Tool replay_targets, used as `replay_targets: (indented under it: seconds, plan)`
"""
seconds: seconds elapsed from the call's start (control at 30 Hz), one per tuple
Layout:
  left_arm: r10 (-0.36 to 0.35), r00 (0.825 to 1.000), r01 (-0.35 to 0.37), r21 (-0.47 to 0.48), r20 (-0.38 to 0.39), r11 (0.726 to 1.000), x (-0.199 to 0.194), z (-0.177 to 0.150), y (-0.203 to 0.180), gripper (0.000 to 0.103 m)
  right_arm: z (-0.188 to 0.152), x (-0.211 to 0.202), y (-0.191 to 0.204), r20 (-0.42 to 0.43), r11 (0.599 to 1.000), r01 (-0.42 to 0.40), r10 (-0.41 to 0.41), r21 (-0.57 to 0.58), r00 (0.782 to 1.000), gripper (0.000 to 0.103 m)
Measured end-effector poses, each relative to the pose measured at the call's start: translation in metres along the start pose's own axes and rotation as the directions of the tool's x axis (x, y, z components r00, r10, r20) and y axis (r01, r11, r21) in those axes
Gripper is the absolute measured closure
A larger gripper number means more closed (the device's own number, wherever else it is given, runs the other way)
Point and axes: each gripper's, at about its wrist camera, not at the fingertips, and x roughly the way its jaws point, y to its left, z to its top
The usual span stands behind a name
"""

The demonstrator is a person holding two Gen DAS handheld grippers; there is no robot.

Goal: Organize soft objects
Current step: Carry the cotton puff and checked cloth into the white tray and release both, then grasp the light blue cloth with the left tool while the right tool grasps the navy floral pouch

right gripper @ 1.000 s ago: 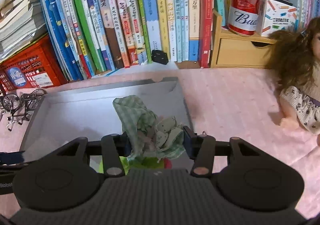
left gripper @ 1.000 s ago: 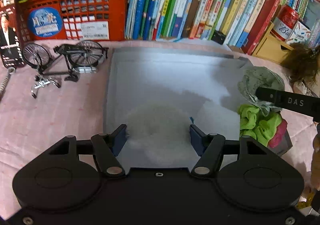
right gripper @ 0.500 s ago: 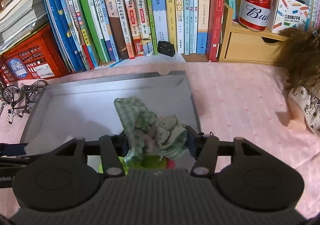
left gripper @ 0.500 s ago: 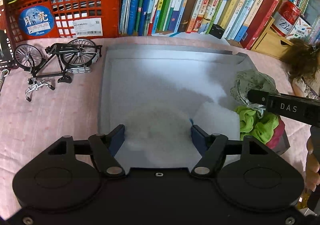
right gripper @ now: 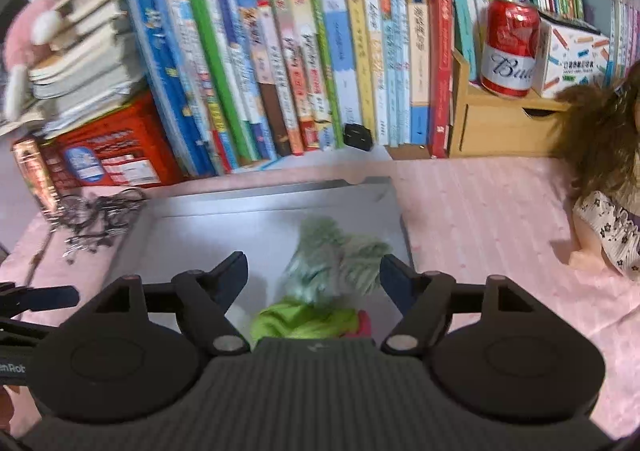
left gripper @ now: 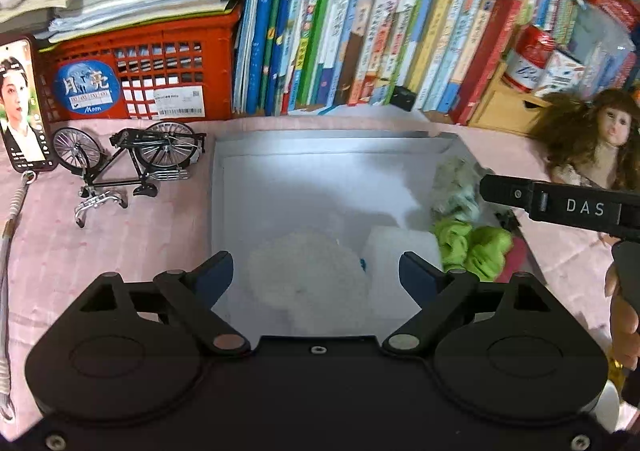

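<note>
A grey tray (left gripper: 320, 135) lies on the pink cloth. In it rest a white fluffy round pad (left gripper: 308, 279), a white square pad (left gripper: 400, 247), a lime green cloth (left gripper: 472, 247) and a pale green checked cloth (left gripper: 456, 187). My left gripper (left gripper: 316, 275) hangs above the fluffy pad, its jaws opening, with clear gaps on both sides of the pad. My right gripper (right gripper: 316, 277) is over the tray's right end (right gripper: 394, 195), jaws opening. The checked cloth (right gripper: 336, 259) sits blurred between them, on the lime cloth (right gripper: 304, 321), and is not pinched.
Upright books (left gripper: 360, 31) and a red crate (left gripper: 140, 67) line the back. A model bicycle (left gripper: 128, 167) and a phone (left gripper: 22, 103) lie left of the tray. A doll (left gripper: 600, 139), a red can (right gripper: 508, 51) and a wooden drawer box (right gripper: 500, 127) are at the right.
Both grippers have opened wider and risen a little. The right one has let go of the checked cloth, and the left one's fingers have come away from the fluffy pad.
</note>
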Motion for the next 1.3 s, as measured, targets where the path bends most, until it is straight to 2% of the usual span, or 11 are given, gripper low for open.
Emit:
replay_targets:
  seconds: [0.23,0.37,0.5,0.53,0.63,0.7,0.77,0.93,1.0,1.07,1.3]
  plan:
    - [-0.026,0.999,0.026,0.030,0.026,0.999,-0.036,-0.026,0.002,0.013,-0.020,-0.042,0.013,0.021,0.997,-0.055,0.056,-0.053,0.998,0.018]
    - [-0.045,0.999,0.044,0.038,0.022,0.998,-0.053,-0.038,0.009,0.013,-0.035,-0.061,0.020,-0.006,0.995,-0.078,0.078,-0.054,0.997,0.018]
    - [-0.057,0.998,0.058,0.021,-0.015,0.998,-0.062,-0.050,0.017,0.015,-0.050,-0.076,0.030,-0.043,0.990,-0.123,0.121,-0.065,0.992,0.018]
    - [-0.060,0.998,0.061,0.019,-0.025,0.998,-0.063,-0.054,0.019,0.017,-0.053,-0.080,0.032,-0.049,0.988,-0.137,0.133,-0.066,0.990,0.018]
    - [-0.064,0.997,0.064,0.009,-0.051,0.998,-0.065,-0.063,0.027,0.034,-0.062,-0.089,0.039,-0.074,0.982,-0.178,0.172,-0.071,0.982,0.018]
    - [-0.074,0.995,0.074,-0.003,-0.070,0.997,-0.065,-0.068,0.032,0.049,-0.066,-0.092,0.046,-0.088,0.978,-0.191,0.183,-0.086,0.979,0.024]
    - [-0.091,0.991,0.089,-0.019,-0.094,0.996,-0.065,-0.071,0.037,0.057,-0.069,-0.094,0.052,-0.106,0.975,-0.198,0.188,-0.101,0.976,0.027]
    - [-0.088,0.988,0.086,-0.027,-0.125,0.996,-0.061,-0.079,0.041,0.063,-0.074,-0.087,0.059,-0.165,0.973,-0.206,0.187,-0.106,0.968,0.037]
    - [-0.087,0.987,0.084,-0.027,-0.136,0.996,-0.059,-0.081,0.043,0.070,-0.076,-0.082,0.061,-0.186,0.974,-0.201,0.179,-0.108,0.966,0.045]
    - [-0.090,0.984,0.086,-0.037,-0.152,0.996,-0.054,-0.082,0.045,0.078,-0.078,-0.076,0.064,-0.221,0.973,-0.203,0.175,-0.112,0.959,0.050]
    - [-0.103,0.974,0.088,-0.080,-0.203,0.993,-0.034,-0.089,0.052,0.078,-0.089,-0.054,0.074,-0.309,0.974,-0.187,0.140,-0.127,0.941,0.052]
